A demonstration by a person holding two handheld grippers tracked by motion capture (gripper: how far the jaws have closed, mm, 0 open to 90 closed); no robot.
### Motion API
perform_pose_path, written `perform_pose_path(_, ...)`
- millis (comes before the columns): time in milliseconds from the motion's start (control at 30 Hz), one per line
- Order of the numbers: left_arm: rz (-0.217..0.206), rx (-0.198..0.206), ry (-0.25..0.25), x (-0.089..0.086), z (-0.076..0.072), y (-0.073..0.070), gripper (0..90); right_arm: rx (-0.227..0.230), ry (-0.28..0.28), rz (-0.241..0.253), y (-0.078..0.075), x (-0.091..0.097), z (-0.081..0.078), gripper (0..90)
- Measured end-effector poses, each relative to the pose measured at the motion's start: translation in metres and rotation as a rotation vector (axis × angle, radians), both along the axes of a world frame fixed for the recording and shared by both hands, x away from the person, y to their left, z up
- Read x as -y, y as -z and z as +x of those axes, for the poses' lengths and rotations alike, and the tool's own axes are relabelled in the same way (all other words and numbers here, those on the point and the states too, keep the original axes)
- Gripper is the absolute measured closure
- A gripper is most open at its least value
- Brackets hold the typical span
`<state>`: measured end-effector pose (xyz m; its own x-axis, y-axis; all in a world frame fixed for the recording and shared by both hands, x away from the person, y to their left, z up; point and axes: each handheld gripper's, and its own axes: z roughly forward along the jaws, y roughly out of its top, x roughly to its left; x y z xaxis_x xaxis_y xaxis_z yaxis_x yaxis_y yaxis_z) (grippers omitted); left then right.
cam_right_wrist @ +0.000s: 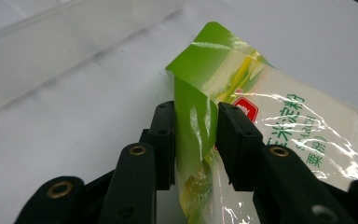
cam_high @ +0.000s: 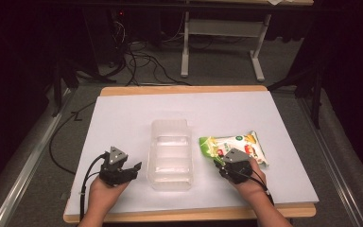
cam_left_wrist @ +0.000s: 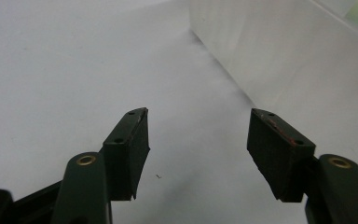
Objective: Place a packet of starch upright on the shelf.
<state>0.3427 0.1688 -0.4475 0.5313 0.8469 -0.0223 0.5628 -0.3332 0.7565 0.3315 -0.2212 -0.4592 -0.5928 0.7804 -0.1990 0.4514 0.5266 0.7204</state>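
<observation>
Starch packet (cam_right_wrist: 270, 121) lies flat on the counter (cam_high: 123, 118), its long axis running away rightward from the right gripper (cam_right_wrist: 196, 135), whose half-spread fingers straddle its upturned green corner. Left gripper (cam_left_wrist: 198, 144) fingers gape, nothing between them, beside a clear tray (cam_high: 170, 151).

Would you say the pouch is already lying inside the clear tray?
No, the pouch lies on the table to the right of the tray, outside its walls.
</observation>
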Motion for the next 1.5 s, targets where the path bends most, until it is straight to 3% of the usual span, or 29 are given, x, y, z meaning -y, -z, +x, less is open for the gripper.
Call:
perform_pose_path(300, 0.0, -0.002, 0.003, 0.0, 0.0, 0.0, 39.1, -0.037, 0.005, -0.102, 0.011, -0.002, 0.0, 59.8)
perform_pose_path(467, 0.002, -0.006, 0.007, 0.0, 0.0, 0.0, 39.1, -0.028, 0.042, -0.089, 0.011, 0.003, 0.005, 58.3)
perform_pose_path(600, 0.006, -0.009, 0.009, 0.001, 0.0, 0.0, 39.0, -0.02, 0.019, -0.074, 0.012, 0.003, 0.009, 59.3)
perform_pose_path(700, 0.007, -0.011, 0.009, 0.001, 0.0, 0.0, 39.0, -0.039, 0.014, -0.042, 0.013, 0.001, 0.012, 66.6)
perform_pose_path(833, 0.009, -0.011, 0.011, 0.001, 0.0, 0.001, 38.9, -0.065, 0.016, 0.001, 0.012, 0.003, 0.015, 86.9)
perform_pose_path(900, 0.009, -0.01, 0.011, 0.001, 0.0, 0.001, 38.9, -0.073, 0.026, 0.033, 0.007, 0.007, 0.016, 89.9)
perform_pose_path(1000, 0.008, -0.011, 0.011, 0.001, 0.0, 0.001, 38.9, -0.059, 0.04, 0.123, -0.002, 0.017, 0.015, 90.0)
perform_pose_path(1233, 0.002, -0.007, 0.007, 0.0, 0.001, 0.0, 38.9, 0.051, 0.055, 0.229, -0.027, 0.034, 0.006, 90.0)
perform_pose_path(1500, -0.013, -0.002, 0.0, -0.001, 0.0, -0.001, 39.0, 0.176, 0.075, 0.311, -0.051, 0.054, -0.001, 90.0)
